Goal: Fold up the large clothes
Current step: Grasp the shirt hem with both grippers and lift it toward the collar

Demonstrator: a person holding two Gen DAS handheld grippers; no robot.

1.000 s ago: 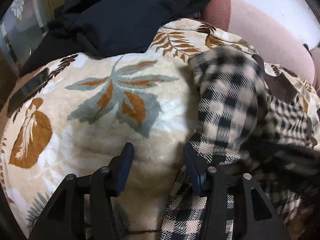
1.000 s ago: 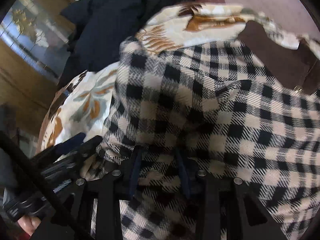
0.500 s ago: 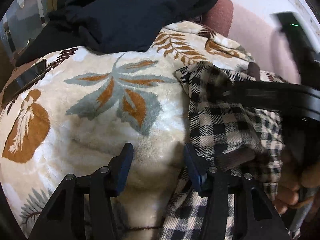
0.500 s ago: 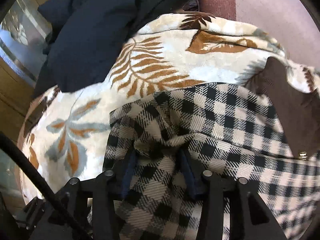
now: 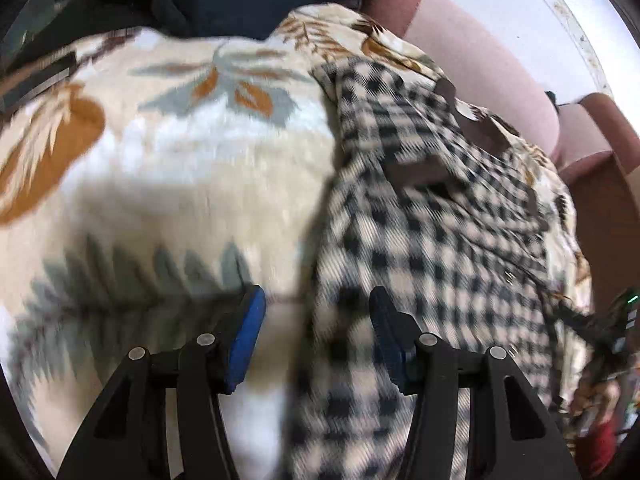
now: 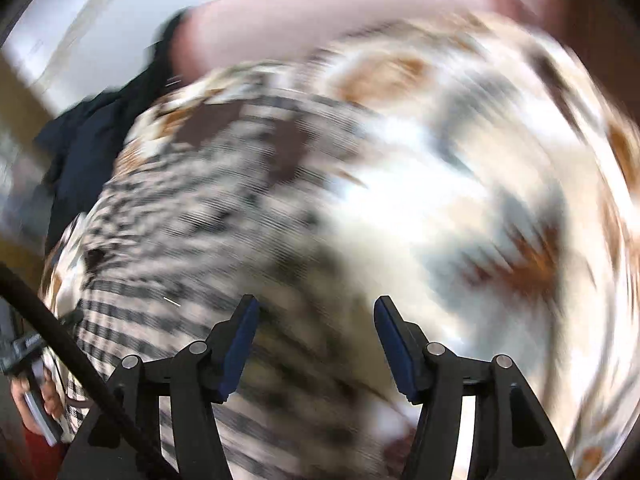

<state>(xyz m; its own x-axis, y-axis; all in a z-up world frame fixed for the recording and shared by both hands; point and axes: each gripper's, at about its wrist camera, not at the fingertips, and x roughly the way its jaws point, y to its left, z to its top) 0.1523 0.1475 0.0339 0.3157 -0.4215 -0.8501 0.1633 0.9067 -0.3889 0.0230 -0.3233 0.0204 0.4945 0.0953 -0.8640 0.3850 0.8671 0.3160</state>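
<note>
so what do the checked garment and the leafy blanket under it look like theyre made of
Checked garment: looks like soft brushed woven cloth, perhaps flannel or a wool blend; matte, with a faint diagonal twill in the cream squares. Motion blur leaves it open.

Leafy blanket: looks like plush fleece, probably synthetic; a fuzzy pile with a slight sheen where light falls, and printed leaves with soft edges.

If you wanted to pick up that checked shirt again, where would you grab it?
Probably the checked shirt along its long left edge, coming down from the leaf-print blanket side. That edge lies raised and free on the blanket, just between the left gripper fingers.
</note>
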